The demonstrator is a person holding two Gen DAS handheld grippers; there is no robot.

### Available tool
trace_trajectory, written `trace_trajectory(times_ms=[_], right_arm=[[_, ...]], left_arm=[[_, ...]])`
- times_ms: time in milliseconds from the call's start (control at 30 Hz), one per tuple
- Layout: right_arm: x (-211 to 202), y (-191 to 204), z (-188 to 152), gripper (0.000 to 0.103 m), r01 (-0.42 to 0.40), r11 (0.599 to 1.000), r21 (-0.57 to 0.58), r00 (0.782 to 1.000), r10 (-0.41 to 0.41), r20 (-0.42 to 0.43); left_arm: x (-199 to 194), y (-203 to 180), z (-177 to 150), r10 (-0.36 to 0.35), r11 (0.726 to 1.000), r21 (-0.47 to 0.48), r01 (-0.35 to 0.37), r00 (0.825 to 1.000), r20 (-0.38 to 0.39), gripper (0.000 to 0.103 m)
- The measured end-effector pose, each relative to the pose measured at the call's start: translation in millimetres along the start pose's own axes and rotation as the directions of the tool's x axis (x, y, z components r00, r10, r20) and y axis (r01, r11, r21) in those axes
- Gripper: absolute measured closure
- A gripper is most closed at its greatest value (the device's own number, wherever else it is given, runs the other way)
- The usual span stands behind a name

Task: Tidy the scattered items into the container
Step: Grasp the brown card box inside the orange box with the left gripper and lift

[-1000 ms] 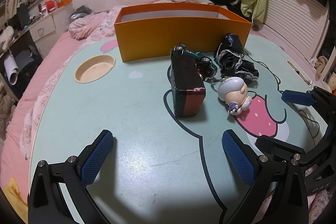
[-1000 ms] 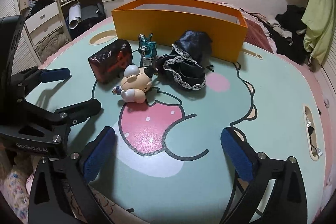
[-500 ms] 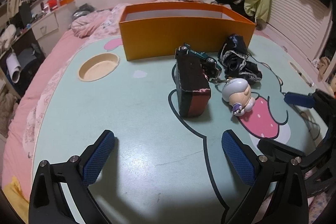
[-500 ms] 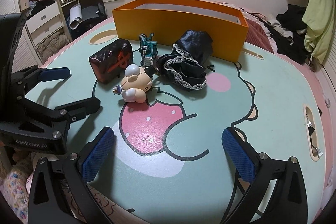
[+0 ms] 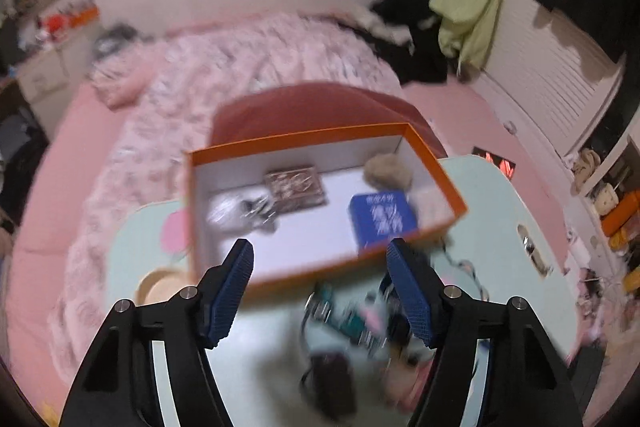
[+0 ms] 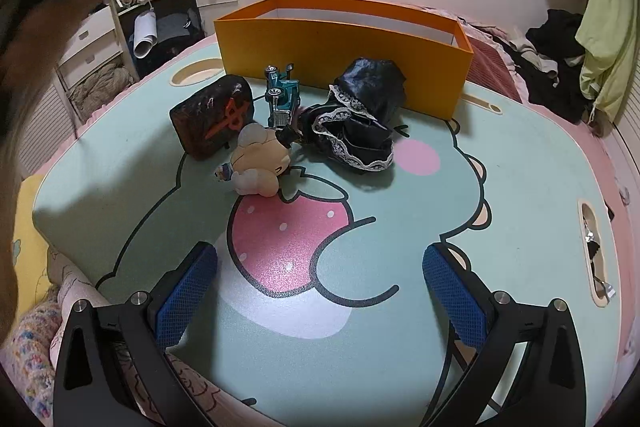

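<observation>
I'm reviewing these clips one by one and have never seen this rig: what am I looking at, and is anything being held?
No robot: a person holds a two-finger gripper in each hand, and each picture comes from a camera looking along one gripper's blue pads. The left gripper looks down, blurred, into the orange box, which already holds some items; its jaws are closing on nothing. The right gripper is open and empty over the green cartoon table. Lying before the box: a dark block, a toy car, a doll and black lace-trimmed cloth.

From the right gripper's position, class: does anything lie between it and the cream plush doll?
Nothing visible does. Bare mint tabletop separates the open right gripper from the cream plush doll; the other items lie beyond it.
</observation>
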State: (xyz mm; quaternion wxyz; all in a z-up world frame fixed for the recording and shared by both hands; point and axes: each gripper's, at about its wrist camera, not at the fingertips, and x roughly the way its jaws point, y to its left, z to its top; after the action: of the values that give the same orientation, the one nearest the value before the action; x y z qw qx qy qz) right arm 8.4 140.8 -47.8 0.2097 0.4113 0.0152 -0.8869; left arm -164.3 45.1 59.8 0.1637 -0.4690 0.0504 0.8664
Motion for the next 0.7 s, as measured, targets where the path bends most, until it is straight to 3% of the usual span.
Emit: trace_trajectory(times_ms=[133, 233, 333, 433, 467, 500, 600, 700], right_arm=[[-1, 0, 0, 0.0, -0.003, 1.0, 0.001, 1.0, 0.003, 0.002], [-2, 0, 0, 0.0, -0.006, 1.0, 0.001, 1.0, 0.006, 0.005], [-2, -1, 0, 0.0, -0.011, 1.0, 0.001, 1.0, 0.011, 0.008], [-2, 0, 0, 0.0, -0.012, 1.0, 0.001, 1.0, 0.012, 0.01], [-2, 0, 0, 0.0, -0.012, 1.0, 0.001, 1.0, 0.012, 0.01], [-2, 0, 0, 0.0, -0.012, 1.0, 0.001, 1.0, 0.012, 0.01], [-2, 0, 0, 0.0, -0.013, 1.0, 0.001, 1.0, 0.013, 0.01], [-2, 1, 1, 0.0, -0.012, 1.0, 0.001, 1.0, 0.012, 0.01]], left_arm=[[64, 3, 37, 0.1, 0.988, -0.105, -0.112, 0.988, -0.115, 0.034], [96, 3, 47, 0.119, 0.981, -0.135, -0.142, 0.979, -0.164, 0.034], [119, 0, 54, 0.213, 0.968, -0.09, -0.235, 0.954, -0.209, 0.034], [129, -7, 57, 0.25, 0.964, -0.031, -0.262, 0.945, -0.212, 0.035], [133, -9, 57, 0.255, 0.964, -0.014, -0.265, 0.94, -0.226, 0.048], [134, -10, 56, 0.262, 0.963, -0.003, -0.27, 0.937, -0.231, 0.047], [131, -11, 56, 0.25, 0.967, 0.014, -0.253, 0.941, -0.227, 0.048], [117, -9, 55, 0.209, 0.977, 0.008, -0.211, 0.962, -0.175, 0.048]])
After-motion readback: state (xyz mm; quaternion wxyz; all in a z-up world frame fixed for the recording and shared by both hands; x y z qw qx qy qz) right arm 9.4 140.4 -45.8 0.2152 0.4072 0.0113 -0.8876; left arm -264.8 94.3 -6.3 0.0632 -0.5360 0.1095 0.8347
